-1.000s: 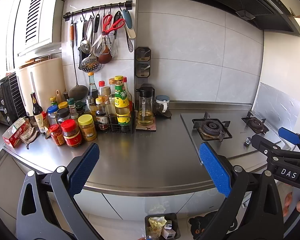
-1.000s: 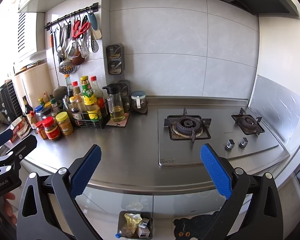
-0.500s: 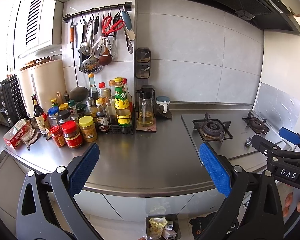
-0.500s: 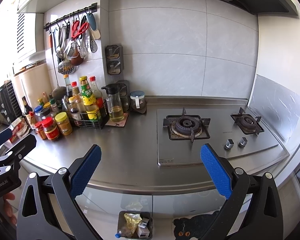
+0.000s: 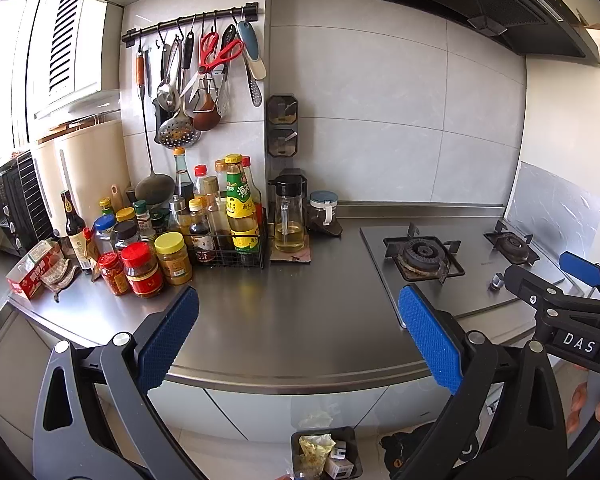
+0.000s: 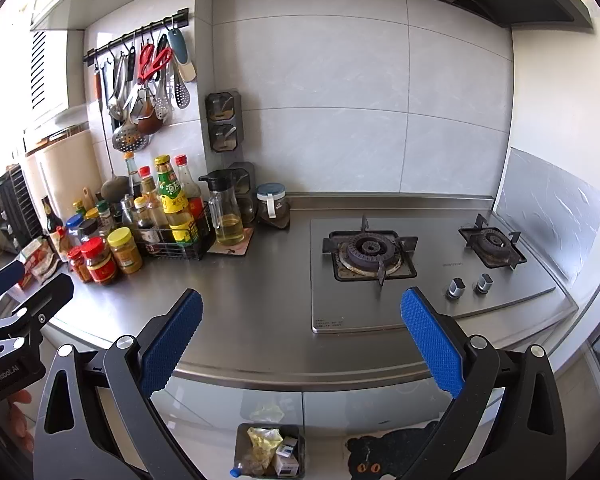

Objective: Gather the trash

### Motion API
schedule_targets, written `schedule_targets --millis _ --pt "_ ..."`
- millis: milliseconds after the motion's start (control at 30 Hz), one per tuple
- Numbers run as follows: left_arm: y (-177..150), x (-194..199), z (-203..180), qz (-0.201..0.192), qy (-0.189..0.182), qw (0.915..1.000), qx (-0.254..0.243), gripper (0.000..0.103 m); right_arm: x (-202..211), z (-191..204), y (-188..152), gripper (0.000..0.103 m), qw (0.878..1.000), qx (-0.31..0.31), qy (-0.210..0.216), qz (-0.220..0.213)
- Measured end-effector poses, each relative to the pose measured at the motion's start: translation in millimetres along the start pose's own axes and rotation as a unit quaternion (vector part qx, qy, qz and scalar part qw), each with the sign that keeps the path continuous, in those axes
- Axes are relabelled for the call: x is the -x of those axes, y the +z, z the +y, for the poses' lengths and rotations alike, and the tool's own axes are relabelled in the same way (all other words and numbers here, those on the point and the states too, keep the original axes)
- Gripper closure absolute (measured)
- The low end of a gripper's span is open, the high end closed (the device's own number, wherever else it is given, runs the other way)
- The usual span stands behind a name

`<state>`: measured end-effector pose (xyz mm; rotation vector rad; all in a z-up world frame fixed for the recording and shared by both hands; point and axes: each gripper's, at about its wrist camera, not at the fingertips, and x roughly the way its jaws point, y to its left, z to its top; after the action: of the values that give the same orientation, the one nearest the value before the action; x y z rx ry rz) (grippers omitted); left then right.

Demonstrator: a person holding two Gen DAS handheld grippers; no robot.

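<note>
A small dark trash bin (image 5: 326, 454) (image 6: 269, 454) stands on the floor below the counter edge, holding a crumpled yellow wrapper (image 6: 265, 440), small boxes and a bottle with a blue cap. My left gripper (image 5: 298, 336) hangs open in front of the steel counter (image 5: 292, 312), nothing between its blue pads. My right gripper (image 6: 300, 338) is open too, held level beside it and empty. At the counter's far left lie a red carton (image 5: 30, 276) and a crumpled wrapper (image 5: 62, 274). Each gripper shows at the edge of the other's view.
Jars and sauce bottles (image 5: 172, 236) crowd the left back of the counter beside a wire rack (image 5: 228, 252), an oil jug (image 5: 289, 216) and a lidded jar. A two-burner gas hob (image 6: 420, 256) fills the right. Utensils hang on a wall rail. A black cat-shaped mat (image 6: 384, 458) lies on the floor.
Both grippers have drifted slightly back and up from the counter; the view has shifted a little. Jaws stay open and nothing on the counter has moved.
</note>
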<state>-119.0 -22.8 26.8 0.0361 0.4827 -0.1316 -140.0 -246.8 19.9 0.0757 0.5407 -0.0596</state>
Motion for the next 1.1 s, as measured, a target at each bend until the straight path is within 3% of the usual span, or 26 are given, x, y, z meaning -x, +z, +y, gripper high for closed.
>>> schedule_targets --millis 1100 --pt "-1.7 -2.3 6.0 0.002 0.005 1.0000 0.003 0.008 -2.1 3.0 -0.6 0.003 1.000 0.003 0.001 0.003"
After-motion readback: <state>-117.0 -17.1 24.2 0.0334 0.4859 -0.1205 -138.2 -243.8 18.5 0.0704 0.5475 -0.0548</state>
